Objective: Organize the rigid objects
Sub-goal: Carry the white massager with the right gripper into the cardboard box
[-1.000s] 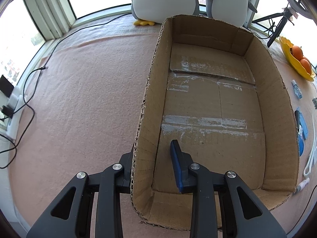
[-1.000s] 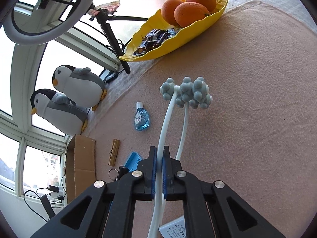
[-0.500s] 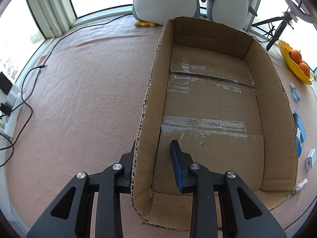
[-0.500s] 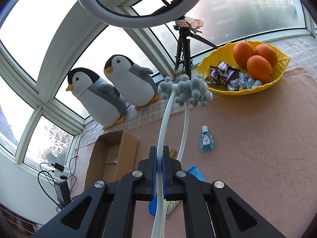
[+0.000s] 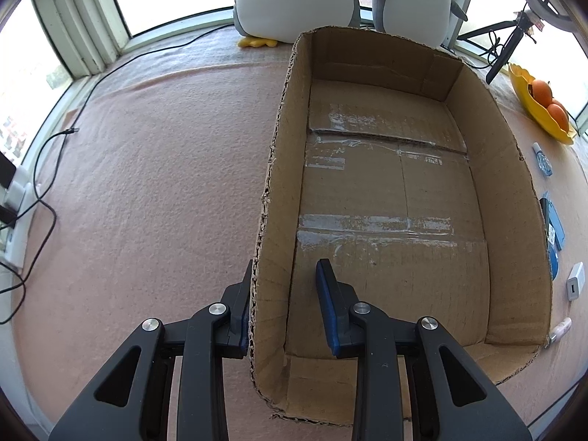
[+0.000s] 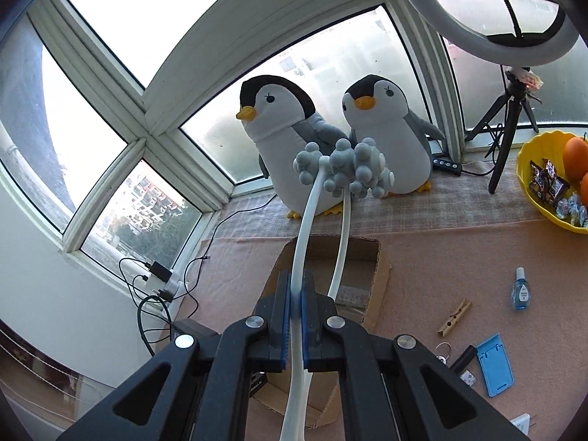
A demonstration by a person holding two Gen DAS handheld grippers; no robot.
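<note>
With the left hand-held gripper [image 5: 284, 296] clamped on the cardboard box [image 5: 397, 198] wall, lower the massage roller [image 6: 343, 172] pinched in the right hand-held gripper [image 6: 297, 316] flat inside before you release.

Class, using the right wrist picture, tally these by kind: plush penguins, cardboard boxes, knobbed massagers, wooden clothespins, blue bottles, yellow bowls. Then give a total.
Plush penguins: 2
Cardboard box: 1
Knobbed massager: 1
Wooden clothespin: 1
Blue bottle: 1
Yellow bowl: 1
Total: 7
</note>
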